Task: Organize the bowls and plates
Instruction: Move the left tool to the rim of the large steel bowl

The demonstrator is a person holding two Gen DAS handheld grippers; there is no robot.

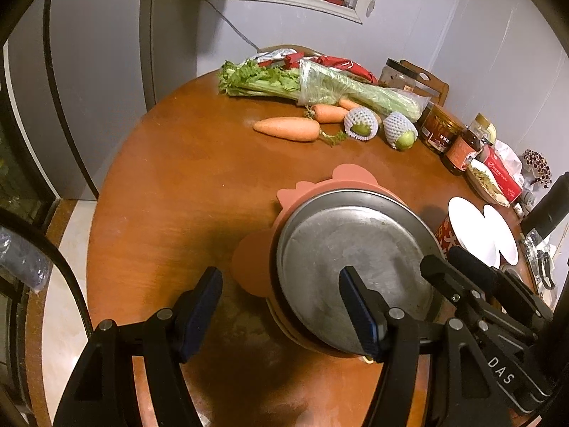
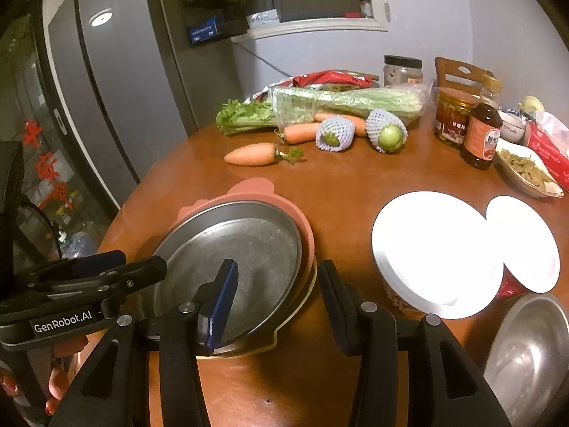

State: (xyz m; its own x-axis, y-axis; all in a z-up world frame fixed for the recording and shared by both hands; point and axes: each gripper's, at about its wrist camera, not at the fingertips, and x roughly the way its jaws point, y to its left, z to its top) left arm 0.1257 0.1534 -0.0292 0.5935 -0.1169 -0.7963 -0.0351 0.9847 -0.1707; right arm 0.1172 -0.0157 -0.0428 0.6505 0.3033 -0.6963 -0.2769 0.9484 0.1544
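Evidently both grippers straddle opposite rims of the steel plate (image 2: pixel 234 263) to seat it on the stack: left gripper (image 1: pixel 281 306) and right gripper (image 2: pixel 281 295) part-open, pads not visibly pressing.

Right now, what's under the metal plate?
The metal plate sits on a pink mat with ear-like tabs, and a yellowish rim peeks out beneath. The plate covers the rest, so what else is stacked there stays hidden.

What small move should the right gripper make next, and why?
Probably draw the right gripper back off the stack. The metal plate already lies on the pink plate, and the jaws stand open astride its rim without pressing on it. The white dishes stand apart, not yet stacked.
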